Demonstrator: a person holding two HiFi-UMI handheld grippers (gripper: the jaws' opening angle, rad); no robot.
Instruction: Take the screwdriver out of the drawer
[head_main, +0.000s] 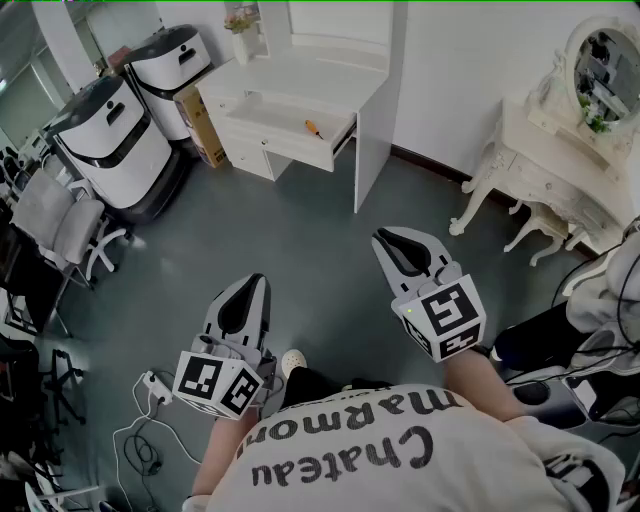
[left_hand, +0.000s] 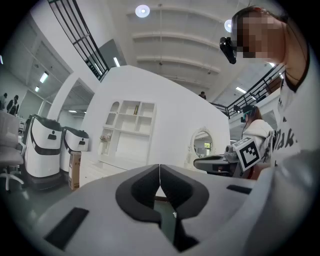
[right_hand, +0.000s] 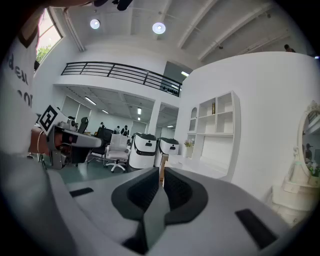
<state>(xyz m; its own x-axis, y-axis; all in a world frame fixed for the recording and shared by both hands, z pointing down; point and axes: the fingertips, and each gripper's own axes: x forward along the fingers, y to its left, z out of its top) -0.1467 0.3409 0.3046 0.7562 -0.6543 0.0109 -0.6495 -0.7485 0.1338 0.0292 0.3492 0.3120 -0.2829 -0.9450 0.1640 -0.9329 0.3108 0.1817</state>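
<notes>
Both pressed together and empty, the left gripper (head_main: 261, 281) and right gripper (head_main: 386, 238) hang well apart from the orange-handled screwdriver (head_main: 314, 128) near the right end of the open white drawer (head_main: 268, 118); reaching in unopened would likely nudge it away.

Bright, even light falls from ceiling lamps (right_hand: 159, 27) above the right hand-held gripper (right_hand: 161, 174); gripper views bend, darkening at edges.

Left claw (head_main: 251, 289) and right claw (head_main: 394, 243) both closed, empty (held out in front), the right perhaps tipped slightly down.
</notes>
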